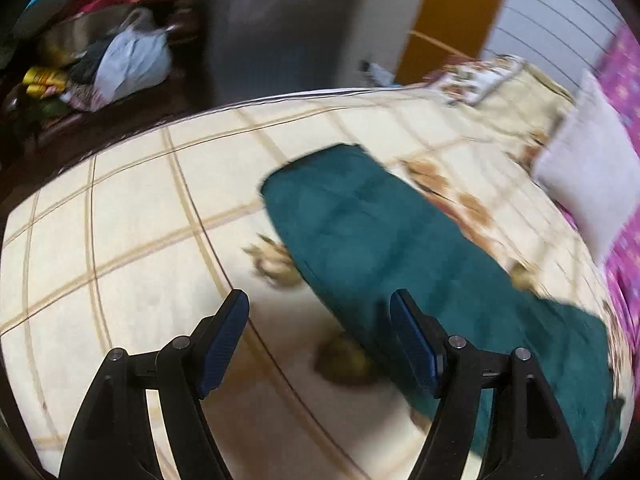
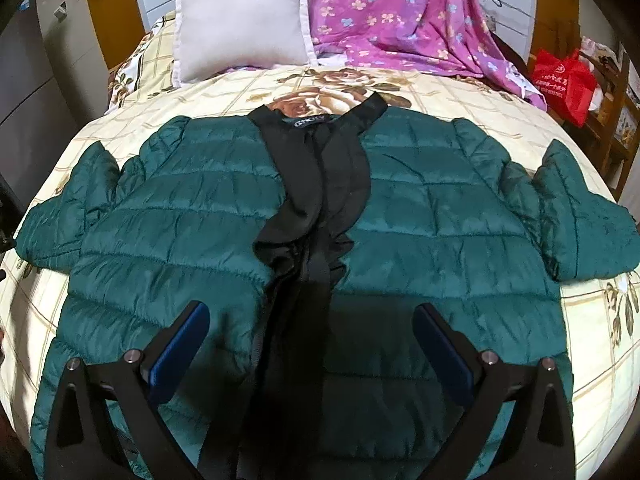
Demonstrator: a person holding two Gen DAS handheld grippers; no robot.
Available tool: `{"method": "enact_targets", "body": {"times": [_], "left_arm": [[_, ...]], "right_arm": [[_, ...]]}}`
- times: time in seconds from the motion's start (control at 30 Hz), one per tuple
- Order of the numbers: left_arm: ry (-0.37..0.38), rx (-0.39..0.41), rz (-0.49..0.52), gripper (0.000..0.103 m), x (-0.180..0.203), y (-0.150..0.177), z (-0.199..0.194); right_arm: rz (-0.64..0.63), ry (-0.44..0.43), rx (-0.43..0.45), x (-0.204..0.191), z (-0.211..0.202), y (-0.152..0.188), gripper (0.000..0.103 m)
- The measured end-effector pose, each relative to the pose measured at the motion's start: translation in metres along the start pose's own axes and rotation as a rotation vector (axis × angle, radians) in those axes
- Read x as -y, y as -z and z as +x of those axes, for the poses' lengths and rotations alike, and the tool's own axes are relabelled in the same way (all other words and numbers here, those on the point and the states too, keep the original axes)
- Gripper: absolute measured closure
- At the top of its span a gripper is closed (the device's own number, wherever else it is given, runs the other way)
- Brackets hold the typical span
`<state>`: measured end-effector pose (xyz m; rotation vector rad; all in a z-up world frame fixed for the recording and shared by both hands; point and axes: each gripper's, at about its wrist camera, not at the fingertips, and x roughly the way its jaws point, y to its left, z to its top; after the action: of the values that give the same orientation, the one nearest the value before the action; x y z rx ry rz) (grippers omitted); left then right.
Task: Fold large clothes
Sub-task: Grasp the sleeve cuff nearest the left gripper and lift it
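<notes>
In the left wrist view, the left gripper point(image 1: 320, 306) has its jaws wide apart and nothing is between them; its blue pads point(image 1: 224, 340) hang above the bedsheet point(image 1: 132, 216), which is cream with brown check lines. The picture is blurred. A sleeve of the green jacket point(image 1: 372, 240) lies flat on the sheet, just ahead and to the right of the gripper. Beyond the bed edge the floor is dark, and a white plastic bag point(image 1: 132, 60) sits there among coloured clothes. A white pillow point(image 1: 596, 176) is at the right. In the right wrist view, the right gripper point(image 2: 312, 320) is also open and empty, and it hovers over the lower front of the jacket. The bed carries the white pillow point(image 2: 240, 20) and a purple flowered cloth point(image 2: 400, 12) at the far end, and a red bag point(image 2: 564, 84) stands at the right. The quilted jacket point(image 2: 180, 208) lies face up, spread in the middle of the bed, with both sleeves stretched out sideways, and its black lining point(image 2: 320, 168) shows along the open front.
</notes>
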<state>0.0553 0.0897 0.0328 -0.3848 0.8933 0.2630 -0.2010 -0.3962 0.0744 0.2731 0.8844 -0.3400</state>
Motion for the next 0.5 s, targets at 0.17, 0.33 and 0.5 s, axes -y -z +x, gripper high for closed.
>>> {"method": "enact_targets", "body": {"times": [0.17,0.33,0.5], "left_arm": [[-0.043,0.006,-0.048,0.061,-0.009,-0.021,0.033],[0.0,0.008,-0.023,0.099,-0.002,-0.031,0.048],[0.074,0.002,-0.058,0.103,-0.003,-0.034,0.033]], "right_arm": [[-0.02,0.0,0.002,-0.005,-0.002,-0.002,0.0],[-0.03,0.003,-0.008,-0.008,0.001,-0.001,0.0],[-0.03,-0.006,-0.022,-0.01,0.004,0.001,0.0]]}}
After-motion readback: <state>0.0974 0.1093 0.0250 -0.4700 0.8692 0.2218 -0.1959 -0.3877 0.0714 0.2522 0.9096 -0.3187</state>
